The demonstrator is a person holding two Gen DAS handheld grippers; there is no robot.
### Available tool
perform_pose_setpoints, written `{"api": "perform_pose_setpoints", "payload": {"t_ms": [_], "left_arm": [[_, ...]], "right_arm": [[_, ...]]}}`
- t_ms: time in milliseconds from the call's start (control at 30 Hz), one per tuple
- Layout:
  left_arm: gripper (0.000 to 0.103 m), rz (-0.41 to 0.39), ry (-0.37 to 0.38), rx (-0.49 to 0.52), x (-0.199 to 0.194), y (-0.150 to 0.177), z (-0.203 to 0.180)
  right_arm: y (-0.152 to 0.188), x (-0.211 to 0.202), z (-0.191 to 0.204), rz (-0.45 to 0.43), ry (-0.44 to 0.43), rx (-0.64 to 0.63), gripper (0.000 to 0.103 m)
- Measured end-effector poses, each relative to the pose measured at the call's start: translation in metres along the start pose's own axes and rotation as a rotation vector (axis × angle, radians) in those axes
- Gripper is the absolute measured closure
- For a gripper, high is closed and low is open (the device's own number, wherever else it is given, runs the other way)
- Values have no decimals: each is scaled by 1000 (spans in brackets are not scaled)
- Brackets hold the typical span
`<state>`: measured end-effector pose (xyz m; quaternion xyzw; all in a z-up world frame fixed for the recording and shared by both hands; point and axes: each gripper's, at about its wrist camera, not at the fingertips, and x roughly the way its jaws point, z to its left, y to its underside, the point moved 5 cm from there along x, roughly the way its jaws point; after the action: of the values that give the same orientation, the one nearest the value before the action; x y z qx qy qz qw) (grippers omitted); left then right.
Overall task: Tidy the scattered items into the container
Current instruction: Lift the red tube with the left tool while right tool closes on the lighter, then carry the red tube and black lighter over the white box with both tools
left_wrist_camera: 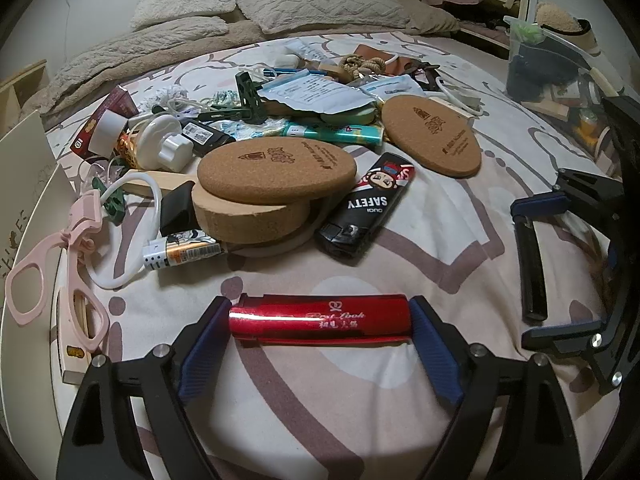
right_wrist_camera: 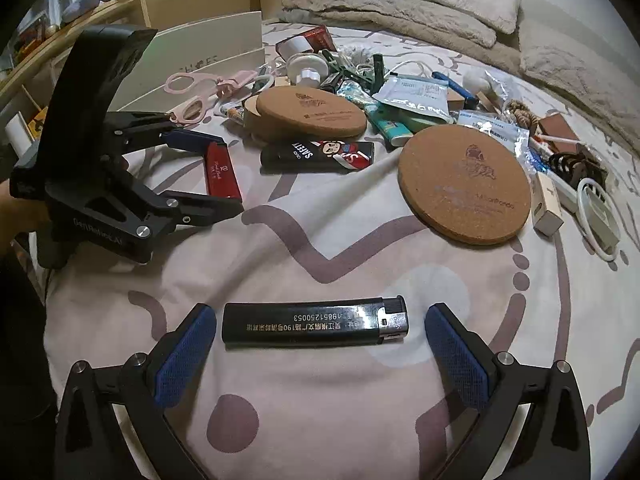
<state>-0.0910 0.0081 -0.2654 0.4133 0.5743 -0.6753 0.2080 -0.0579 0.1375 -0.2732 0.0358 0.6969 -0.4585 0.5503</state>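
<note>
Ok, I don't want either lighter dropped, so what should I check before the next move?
1. Jaws of the right gripper straddle the black lighter: ok.
2. Its pads press on that lighter: not ok, gaps at both ends.
3. The red lighter lies between the jaws of the left gripper: ok.
4. Left pads press on it: cannot tell.
5. Nothing else between either pair of jaws: ok.
6. The white box is open to receive them: cannot tell.
</note>
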Motion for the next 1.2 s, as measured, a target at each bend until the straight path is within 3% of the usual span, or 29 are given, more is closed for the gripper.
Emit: {"api": "perform_pose_setpoints", "payload": {"t_ms": [200,433,700,867,1200], "left_arm": [[9,-5,-22,-7,0,1,1],[8,-4,-16,-16,0,1,2],[8,-2,-12,-17,-1,0,1],[20,-13,-14,7,-5,0,-3],[20,-34,-53,20,-12,-2,-5]], "right_arm": [[1,-4,2,-27,27,-3,3],[0,-8,6,-70,38,-9,21],[0,-9,5,-83,37,-3,21],[1,-10,4,-92,40,0,21],[0,-14,1,-114,62,13,21]]}}
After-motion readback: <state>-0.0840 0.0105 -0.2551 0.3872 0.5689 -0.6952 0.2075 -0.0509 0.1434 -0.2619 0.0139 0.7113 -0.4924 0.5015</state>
